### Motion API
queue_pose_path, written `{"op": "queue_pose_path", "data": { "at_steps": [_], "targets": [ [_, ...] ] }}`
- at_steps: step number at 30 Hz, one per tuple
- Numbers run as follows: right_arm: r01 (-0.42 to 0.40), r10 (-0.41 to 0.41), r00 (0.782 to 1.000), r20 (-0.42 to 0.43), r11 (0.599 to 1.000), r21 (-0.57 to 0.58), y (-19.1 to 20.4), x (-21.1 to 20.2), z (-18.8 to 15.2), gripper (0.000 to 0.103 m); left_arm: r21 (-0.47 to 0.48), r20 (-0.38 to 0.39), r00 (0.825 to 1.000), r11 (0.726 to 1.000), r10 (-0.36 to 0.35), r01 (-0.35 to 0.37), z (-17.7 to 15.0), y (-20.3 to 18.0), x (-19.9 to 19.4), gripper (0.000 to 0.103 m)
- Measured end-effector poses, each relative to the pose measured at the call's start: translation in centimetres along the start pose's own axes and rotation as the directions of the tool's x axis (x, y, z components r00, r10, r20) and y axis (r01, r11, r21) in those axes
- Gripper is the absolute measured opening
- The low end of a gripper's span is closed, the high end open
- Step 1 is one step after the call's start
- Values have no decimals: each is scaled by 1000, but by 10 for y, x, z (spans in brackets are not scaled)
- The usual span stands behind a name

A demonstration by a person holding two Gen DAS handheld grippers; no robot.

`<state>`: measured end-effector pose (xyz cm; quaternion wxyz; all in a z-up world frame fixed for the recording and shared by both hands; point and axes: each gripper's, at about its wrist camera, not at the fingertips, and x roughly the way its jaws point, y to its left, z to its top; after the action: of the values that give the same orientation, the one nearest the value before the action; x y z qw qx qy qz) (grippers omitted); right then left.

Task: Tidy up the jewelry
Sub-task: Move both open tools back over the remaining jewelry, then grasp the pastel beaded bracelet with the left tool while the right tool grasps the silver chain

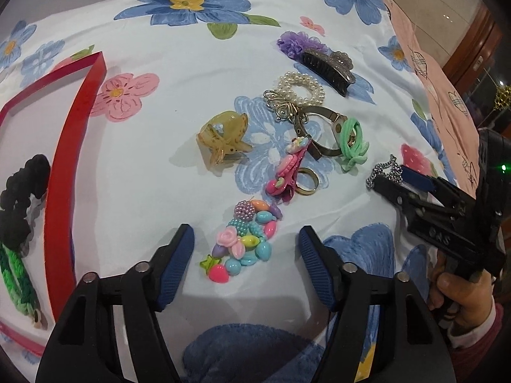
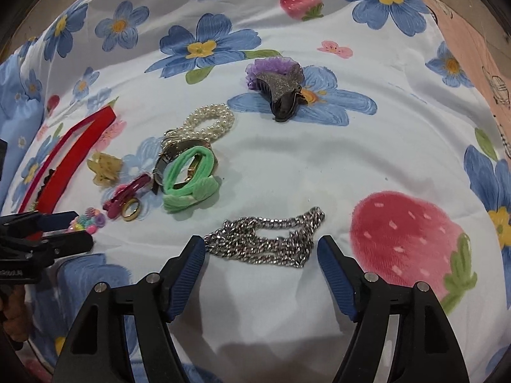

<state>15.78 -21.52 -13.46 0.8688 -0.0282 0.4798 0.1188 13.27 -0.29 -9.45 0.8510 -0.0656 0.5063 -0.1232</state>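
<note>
My left gripper (image 1: 246, 242) is open, its fingers on either side of a colourful bead bracelet (image 1: 246, 242) on the floral cloth. My right gripper (image 2: 262, 249) is open around a silver chain (image 2: 265, 239); it also shows in the left wrist view (image 1: 399, 185) with the chain (image 1: 381, 172) at its tips. Beyond lie a pink clip (image 1: 289, 172), gold ring (image 1: 308, 182), amber claw clip (image 1: 223, 140), green hair tie (image 1: 351, 143), metal bangle (image 1: 322, 127), pearl bracelet (image 1: 300, 89), dark glitter claw clip (image 1: 329, 67) and purple scrunchie (image 1: 293, 43).
A red-walled tray (image 1: 64, 166) stands at the left; it holds a black scrunchie (image 1: 19, 204) and a green braided band (image 1: 16, 277). A pink patterned cloth (image 1: 447, 73) lies at the right edge. The left gripper shows at the left of the right wrist view (image 2: 80, 229).
</note>
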Motion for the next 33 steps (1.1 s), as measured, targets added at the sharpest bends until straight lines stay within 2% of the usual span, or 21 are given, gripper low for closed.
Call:
{"op": "queue_pose_path", "data": {
  "at_steps": [2, 4, 6, 9, 13, 19, 27, 33],
  "targets": [
    [14, -14, 1000, 5, 1000, 4, -2, 1, 1, 55, 25, -3, 1000, 1000, -1, 1, 0, -2, 1, 35],
    [17, -17, 1000, 7, 1000, 7, -3, 1, 1, 45, 33, -9, 1000, 999, -19, 19, 0, -1, 1, 24],
    [19, -19, 1000, 10, 1000, 4, -3, -1, 0, 25, 28, -8, 999, 999, -33, 34, 0, 1, 1, 24],
    [5, -5, 1000, 12, 1000, 9, -2, -2, 0, 16, 28, -3, 999, 999, -40, 40, -2, 1, -2, 21],
    [-84, 84, 996, 12, 995, 54, -1, -8, 0, 15, 9, 15, 997, 997, -72, 72, -5, 2, -13, 16],
    [-182, 179, 982, 58, 981, 61, 14, -28, 7, 12, -11, 77, 993, 996, -90, 91, -5, 6, -41, 16],
    [-313, 306, 944, 121, 949, 38, 45, -59, 26, 12, -45, 163, 982, 994, -95, 103, -3, 22, -81, 16],
    [-384, 378, 914, 149, 923, 12, 68, -70, 42, 12, -86, 218, 974, 993, -65, 85, -3, 45, -108, 16]
  ]
}}
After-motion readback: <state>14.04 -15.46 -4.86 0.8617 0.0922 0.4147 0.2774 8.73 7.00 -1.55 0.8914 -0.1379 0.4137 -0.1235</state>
